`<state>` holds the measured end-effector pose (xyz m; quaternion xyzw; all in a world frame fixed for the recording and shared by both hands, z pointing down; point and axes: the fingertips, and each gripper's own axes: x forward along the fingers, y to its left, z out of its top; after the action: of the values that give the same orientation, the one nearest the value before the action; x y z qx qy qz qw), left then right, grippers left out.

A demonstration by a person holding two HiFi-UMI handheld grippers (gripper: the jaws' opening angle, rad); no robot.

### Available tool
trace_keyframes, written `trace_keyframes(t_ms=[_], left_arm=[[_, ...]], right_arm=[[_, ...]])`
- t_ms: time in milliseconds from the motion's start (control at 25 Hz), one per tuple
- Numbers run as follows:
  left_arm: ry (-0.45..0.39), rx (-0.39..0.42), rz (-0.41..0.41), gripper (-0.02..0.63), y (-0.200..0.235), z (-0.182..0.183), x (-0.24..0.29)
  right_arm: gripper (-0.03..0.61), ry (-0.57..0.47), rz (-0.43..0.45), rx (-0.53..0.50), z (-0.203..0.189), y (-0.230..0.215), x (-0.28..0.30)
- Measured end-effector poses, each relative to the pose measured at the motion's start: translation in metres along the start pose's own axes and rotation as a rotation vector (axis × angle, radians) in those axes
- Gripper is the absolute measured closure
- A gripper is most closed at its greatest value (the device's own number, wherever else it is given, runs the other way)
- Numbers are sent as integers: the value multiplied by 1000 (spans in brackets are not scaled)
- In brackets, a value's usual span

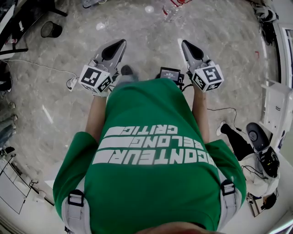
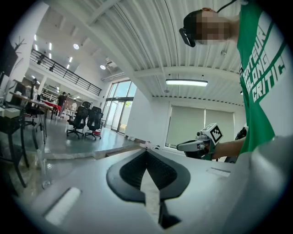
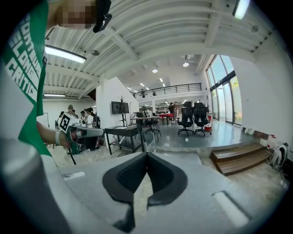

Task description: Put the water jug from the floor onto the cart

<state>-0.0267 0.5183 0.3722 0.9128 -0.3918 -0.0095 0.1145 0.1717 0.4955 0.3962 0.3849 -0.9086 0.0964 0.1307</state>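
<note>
A clear plastic container with a red top (image 1: pixel 173 10) lies on the marble floor at the top edge of the head view; it may be the water jug, and I cannot make out a cart for certain. My left gripper (image 1: pixel 120 44) and right gripper (image 1: pixel 185 44) are held out level in front of the person's green shirt, side by side, well short of that container. Both are shut with nothing between the jaws. In the left gripper view the pads meet at the left gripper's (image 2: pixel 147 152) tip, and the right gripper (image 2: pixel 201 142) shows beyond. The right gripper view shows the right gripper (image 3: pixel 146 154) shut too.
A black round bin (image 1: pixel 50 29) stands on the floor at the upper left, and a power strip (image 1: pixel 72 82) with cables lies near the left gripper. White equipment (image 1: pixel 276 108) and bags crowd the right edge. Office chairs (image 2: pixel 87 121), a black table (image 3: pixel 123 133) and wooden steps (image 3: pixel 240 158) stand further off.
</note>
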Motion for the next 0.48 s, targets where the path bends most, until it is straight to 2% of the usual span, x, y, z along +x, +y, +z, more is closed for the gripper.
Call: trace_keyframes(t_ms=[280, 480], left_arm=[[-24, -36, 37, 600, 44, 3, -42], [-29, -94, 20, 601, 65, 2, -68]], right_arm=[[589, 37, 58, -36, 8, 41, 52], [589, 58, 72, -54, 15, 67, 73]])
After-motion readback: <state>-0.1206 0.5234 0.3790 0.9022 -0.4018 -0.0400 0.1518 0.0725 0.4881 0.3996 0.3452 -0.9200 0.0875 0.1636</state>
